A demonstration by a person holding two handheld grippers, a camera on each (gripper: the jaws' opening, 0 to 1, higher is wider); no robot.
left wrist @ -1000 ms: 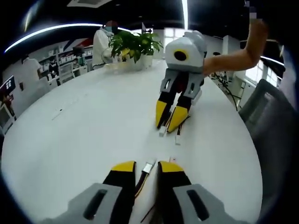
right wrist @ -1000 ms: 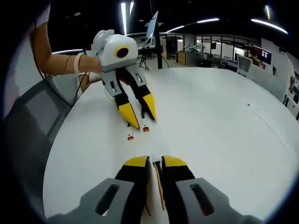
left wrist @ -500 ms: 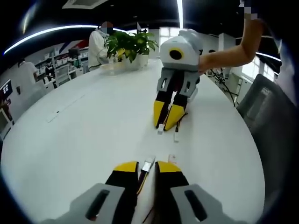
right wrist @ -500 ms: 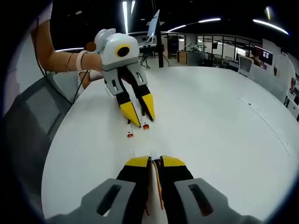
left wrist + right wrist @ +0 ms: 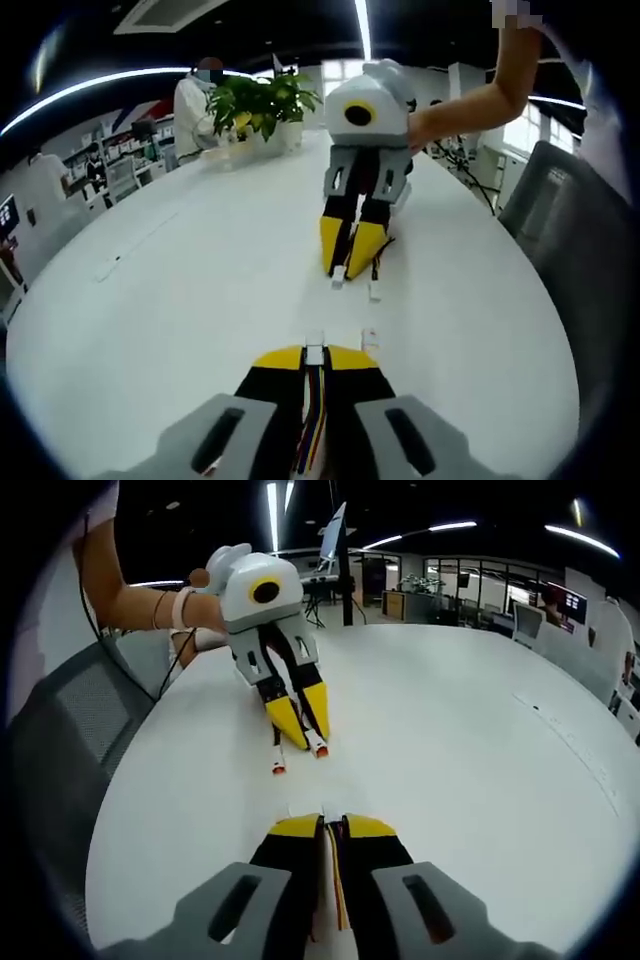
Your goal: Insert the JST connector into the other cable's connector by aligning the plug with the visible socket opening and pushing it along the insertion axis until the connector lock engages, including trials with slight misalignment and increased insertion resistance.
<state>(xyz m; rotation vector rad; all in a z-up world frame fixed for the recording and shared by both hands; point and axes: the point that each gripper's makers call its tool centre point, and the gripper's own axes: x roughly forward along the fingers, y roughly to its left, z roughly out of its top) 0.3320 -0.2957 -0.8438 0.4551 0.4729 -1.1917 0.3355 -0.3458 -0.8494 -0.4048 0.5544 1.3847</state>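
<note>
A: Left side first. The left gripper (image 5: 315, 358) has its jaws pinched onto a cable (image 5: 312, 440) of coloured wires, with the white JST connector (image 5: 315, 352) poking out just past the tips, low over the white table (image 5: 180, 300).

B: And the right?

A: The right gripper (image 5: 322, 826) has its jaws clamped on a second cable (image 5: 334, 880). In the left gripper view its white connector end (image 5: 339, 274) sticks out below the yellow tips, close to the table. Two more small connectors lie loose nearby (image 5: 374, 291), (image 5: 369, 337).

B: The two held ends?

A: Facing each other, well apart, roughly in line.

B: So, the approach?

A: My judgement: bring them together slowly along one straight axis, keep both off the table, and check the socket opening squares with the plug before pushing. If it resists, back off and realign rather than force it; push until the lock catches.
</note>
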